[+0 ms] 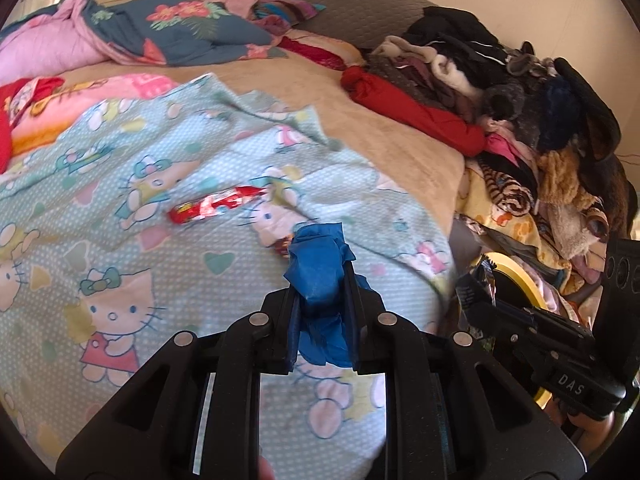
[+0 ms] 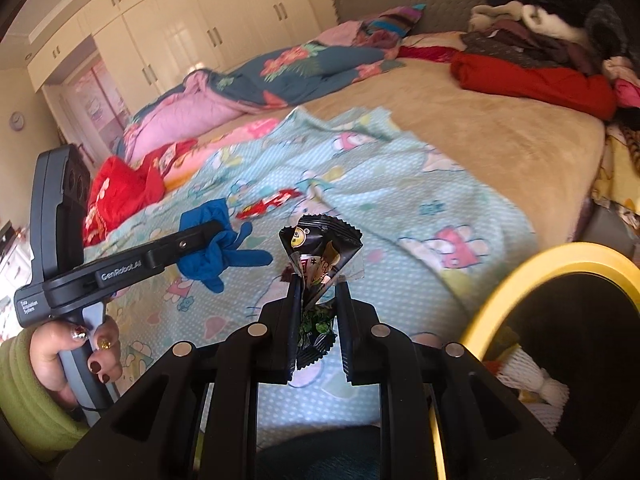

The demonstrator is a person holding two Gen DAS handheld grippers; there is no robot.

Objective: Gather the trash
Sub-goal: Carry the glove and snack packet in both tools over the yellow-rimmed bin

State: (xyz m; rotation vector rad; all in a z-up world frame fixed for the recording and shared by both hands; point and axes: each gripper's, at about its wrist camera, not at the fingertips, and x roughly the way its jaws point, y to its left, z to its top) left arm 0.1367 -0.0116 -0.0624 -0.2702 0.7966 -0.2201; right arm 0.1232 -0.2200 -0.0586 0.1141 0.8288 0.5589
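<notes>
Both tools hold trash above the bed, beside a yellow-rimmed bin.

The left tool point(image 1: 322, 280) is clamped tight on a crumpled blue glove point(image 1: 318, 268), whose fingers dangle off its side; the right tool point(image 2: 318, 280) is pinched shut on a black snack wrapper point(image 2: 320, 252) standing up between its fingers. Under them spreads a pale green cartoon-cat blanket point(image 1: 120, 184), where a red candy wrapper point(image 1: 216, 204) lies loose. The yellow-rimmed bin point(image 2: 520, 264) sits close at the right, beyond the bed point(image 2: 500, 148) edge. A green-sleeved hand point(image 2: 76, 356) grips the left handle.
</notes>
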